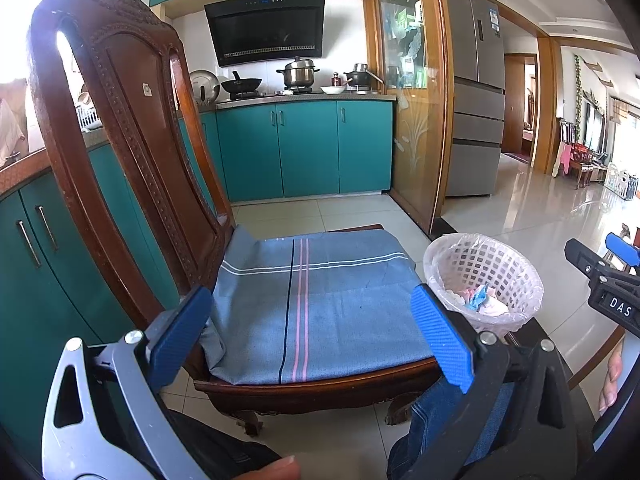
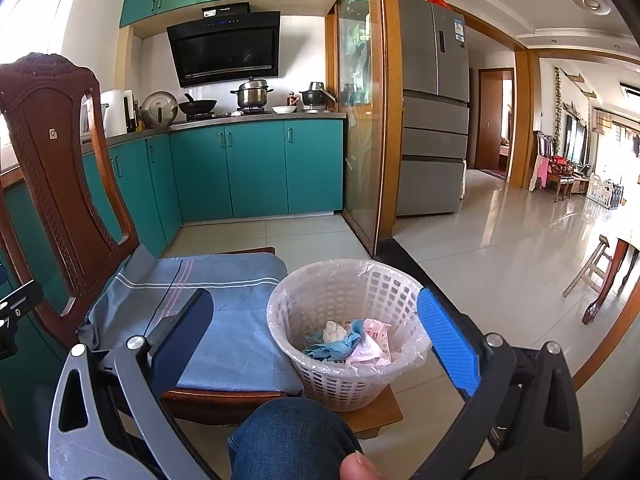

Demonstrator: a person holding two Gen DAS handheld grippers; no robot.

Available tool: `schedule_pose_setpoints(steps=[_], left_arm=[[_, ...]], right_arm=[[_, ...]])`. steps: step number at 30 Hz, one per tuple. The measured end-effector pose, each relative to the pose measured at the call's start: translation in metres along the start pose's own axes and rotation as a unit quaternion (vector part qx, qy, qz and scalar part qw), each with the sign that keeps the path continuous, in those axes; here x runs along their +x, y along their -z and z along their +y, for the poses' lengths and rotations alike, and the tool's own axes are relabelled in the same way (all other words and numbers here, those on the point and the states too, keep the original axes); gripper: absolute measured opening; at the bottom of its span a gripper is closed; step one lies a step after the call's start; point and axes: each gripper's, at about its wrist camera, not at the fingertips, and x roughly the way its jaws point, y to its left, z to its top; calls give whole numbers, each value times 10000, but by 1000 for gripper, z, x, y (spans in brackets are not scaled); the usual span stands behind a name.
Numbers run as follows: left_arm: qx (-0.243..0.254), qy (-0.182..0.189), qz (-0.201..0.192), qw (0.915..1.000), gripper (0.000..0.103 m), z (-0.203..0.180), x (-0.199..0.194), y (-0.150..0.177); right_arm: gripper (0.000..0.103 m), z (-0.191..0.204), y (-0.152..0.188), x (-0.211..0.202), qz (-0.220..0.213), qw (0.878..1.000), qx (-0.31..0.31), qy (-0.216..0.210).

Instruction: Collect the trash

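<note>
A white lattice waste basket [image 2: 344,376] with a clear plastic liner stands on a low wooden stool just right of a wooden chair. In it lie pink wrappers [image 2: 370,346], a crumpled blue piece [image 2: 332,344] and a white wad [image 2: 334,331]. My right gripper [image 2: 316,332] is open, held above and in front of the basket, with nothing between its fingers. My left gripper [image 1: 312,328] is open too, over the chair's blue cloth seat [image 1: 320,300], empty. In the left wrist view the basket [image 1: 480,264] sits to the right, and the right gripper's body [image 1: 600,276] shows at the far right.
The chair's tall carved back [image 1: 120,128] rises at left. Teal kitchen cabinets [image 1: 304,148] and a stove with pots stand behind. A glass sliding door [image 2: 360,128] and a grey fridge [image 2: 434,108] are at right. A person's jeans-clad knee [image 2: 292,436] is below the grippers.
</note>
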Motion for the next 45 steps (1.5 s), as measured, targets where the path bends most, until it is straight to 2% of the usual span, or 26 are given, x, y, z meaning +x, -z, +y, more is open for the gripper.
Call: schedule_pose_setpoints(steps=[31, 38, 45], left_arm=[[-40, -11, 83, 10000, 100, 0, 7, 5], [-85, 6, -79, 9999, 100, 1, -1, 6], [-90, 165, 134, 9997, 100, -1, 6, 10]], right_arm=[[100, 2, 3, 6, 92, 9999, -40, 92], [100, 0, 4, 6, 143, 9998, 18, 106], [100, -2, 7, 2, 216, 9996, 38, 154]])
